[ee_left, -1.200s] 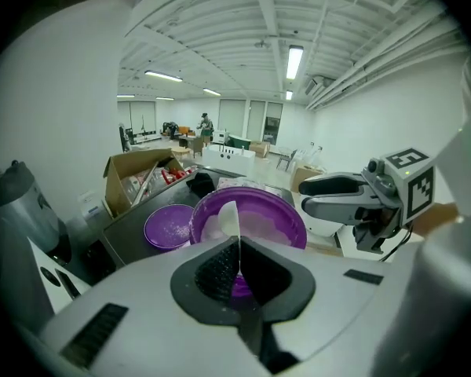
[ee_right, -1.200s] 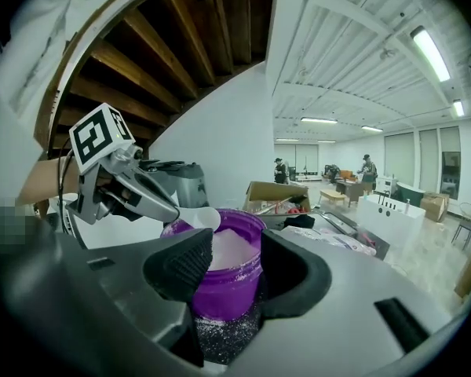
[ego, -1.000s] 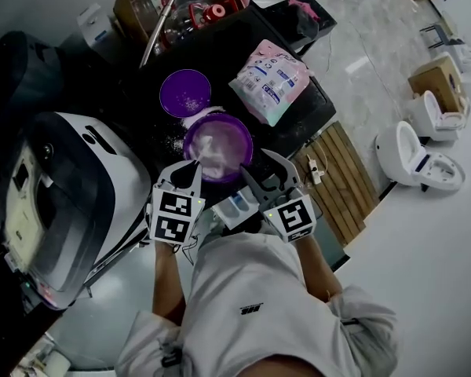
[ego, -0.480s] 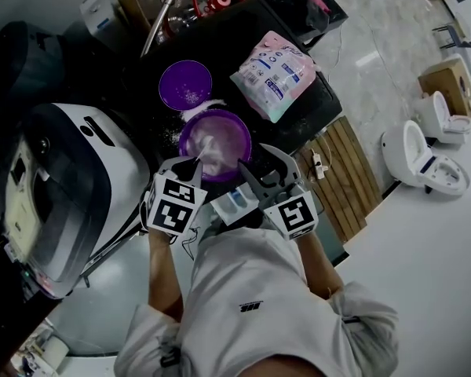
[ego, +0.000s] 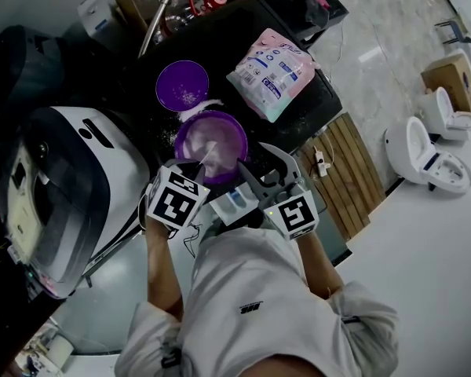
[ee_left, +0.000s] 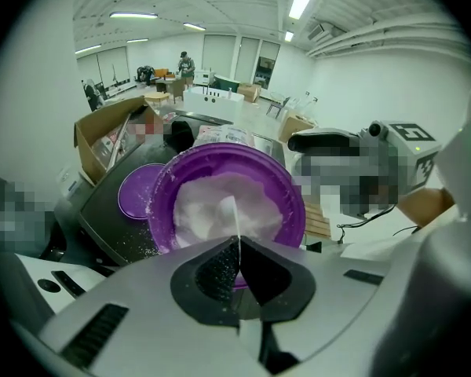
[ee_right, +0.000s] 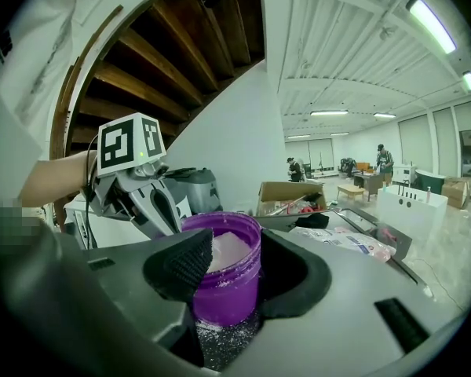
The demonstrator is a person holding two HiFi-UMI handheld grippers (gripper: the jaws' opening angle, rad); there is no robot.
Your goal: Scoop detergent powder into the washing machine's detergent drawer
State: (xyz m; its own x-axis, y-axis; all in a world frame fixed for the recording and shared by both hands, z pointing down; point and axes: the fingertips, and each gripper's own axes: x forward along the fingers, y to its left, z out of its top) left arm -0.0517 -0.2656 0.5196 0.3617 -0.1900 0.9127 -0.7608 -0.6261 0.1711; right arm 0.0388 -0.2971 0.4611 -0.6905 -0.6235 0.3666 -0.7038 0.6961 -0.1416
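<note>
1. The powder [ego: 217, 142] lies heaped in the purple tub [ego: 179, 143], which stands on the black tabletop [ego: 235, 34] just beyond the open drawer [ego: 235, 203].
2. The left claw [ego: 198, 168] is closed on the thin white scoop [ego: 207, 156], whose far end reaches into the powder. Compared with half a second ago, this claw has edged closer to the tub and its marker cube has turned a little.
3. The right claw [ego: 251, 157] grips the tub, one jaw on each side of its wall, much as before.
4. The tub's lid [ego: 183, 85] lies flat just behind the tub, dusted with spilt grains.
5. A pink bag [ego: 271, 73] lies to the right of the lid.
6. The washer [ego: 71, 187] stands to the left of the tabletop.
</note>
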